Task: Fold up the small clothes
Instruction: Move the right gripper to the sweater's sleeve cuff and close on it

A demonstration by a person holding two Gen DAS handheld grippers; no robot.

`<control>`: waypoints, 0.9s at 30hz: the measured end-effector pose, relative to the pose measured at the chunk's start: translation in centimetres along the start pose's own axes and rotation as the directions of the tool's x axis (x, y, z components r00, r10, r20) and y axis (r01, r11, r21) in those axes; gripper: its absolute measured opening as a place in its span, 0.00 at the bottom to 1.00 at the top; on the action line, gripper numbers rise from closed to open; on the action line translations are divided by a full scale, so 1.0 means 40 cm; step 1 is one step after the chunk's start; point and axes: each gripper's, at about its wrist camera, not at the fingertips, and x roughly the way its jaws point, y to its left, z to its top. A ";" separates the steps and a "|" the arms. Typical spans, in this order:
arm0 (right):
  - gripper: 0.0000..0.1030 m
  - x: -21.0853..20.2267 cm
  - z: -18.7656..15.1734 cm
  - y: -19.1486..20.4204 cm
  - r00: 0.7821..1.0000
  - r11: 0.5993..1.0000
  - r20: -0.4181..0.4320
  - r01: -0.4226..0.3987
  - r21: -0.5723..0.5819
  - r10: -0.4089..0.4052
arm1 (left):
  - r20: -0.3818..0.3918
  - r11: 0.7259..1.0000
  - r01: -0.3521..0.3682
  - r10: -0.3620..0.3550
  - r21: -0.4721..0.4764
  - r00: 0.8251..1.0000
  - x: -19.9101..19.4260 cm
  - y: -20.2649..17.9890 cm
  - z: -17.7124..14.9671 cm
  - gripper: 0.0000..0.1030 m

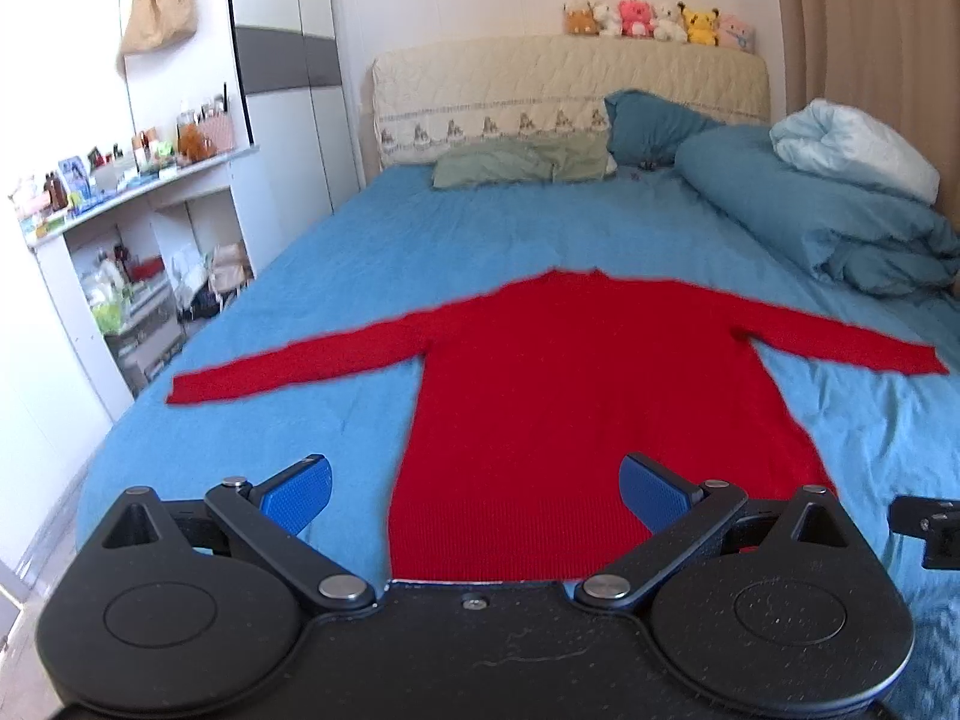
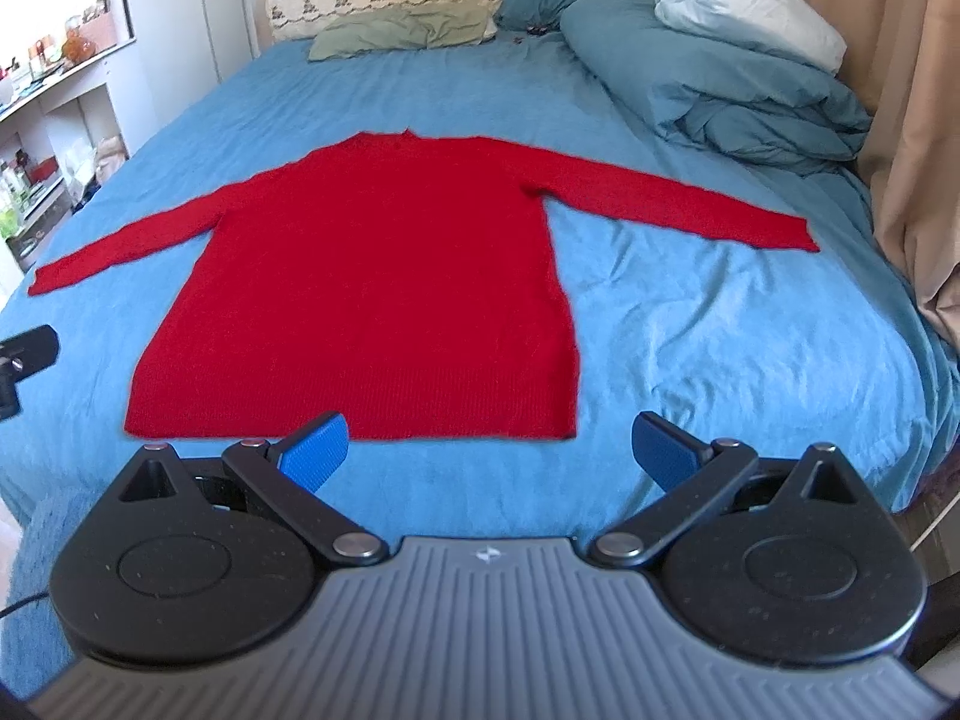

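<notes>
A red long-sleeved sweater [image 1: 576, 396] lies flat on the blue bed sheet [image 1: 372, 252], both sleeves spread out sideways, hem toward me. It also shows in the right wrist view [image 2: 384, 276]. My left gripper [image 1: 477, 495] is open and empty, hovering over the hem near its left corner. My right gripper [image 2: 489, 450] is open and empty, just in front of the hem near its right corner. Part of the right gripper [image 1: 927, 531] shows at the left wrist view's right edge, and part of the left gripper [image 2: 21, 360] at the right wrist view's left edge.
A rolled blue duvet [image 2: 738, 78] with a white blanket [image 2: 750, 6] sits at the back right. A green pillow [image 1: 522, 162] and a blue pillow [image 1: 654, 120] lie by the headboard. Cluttered white shelves [image 1: 120, 252] stand left of the bed; a curtain [image 2: 918, 120] hangs right.
</notes>
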 end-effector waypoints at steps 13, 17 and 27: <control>1.00 0.175 0.279 -0.298 0.988 0.964 0.111 0.071 0.258 -0.103 | 0.168 0.986 0.150 -0.160 0.070 0.973 0.236 -0.127 0.382 1.00; 1.00 0.318 0.330 -0.434 0.974 0.928 0.113 0.147 0.343 -0.196 | 0.124 0.973 0.203 -0.216 0.112 0.968 0.418 -0.213 0.448 1.00; 1.00 0.724 0.298 -0.738 0.925 0.826 0.108 0.267 0.496 -0.363 | -0.084 0.939 0.309 -0.299 0.150 0.950 0.939 -0.490 0.457 1.00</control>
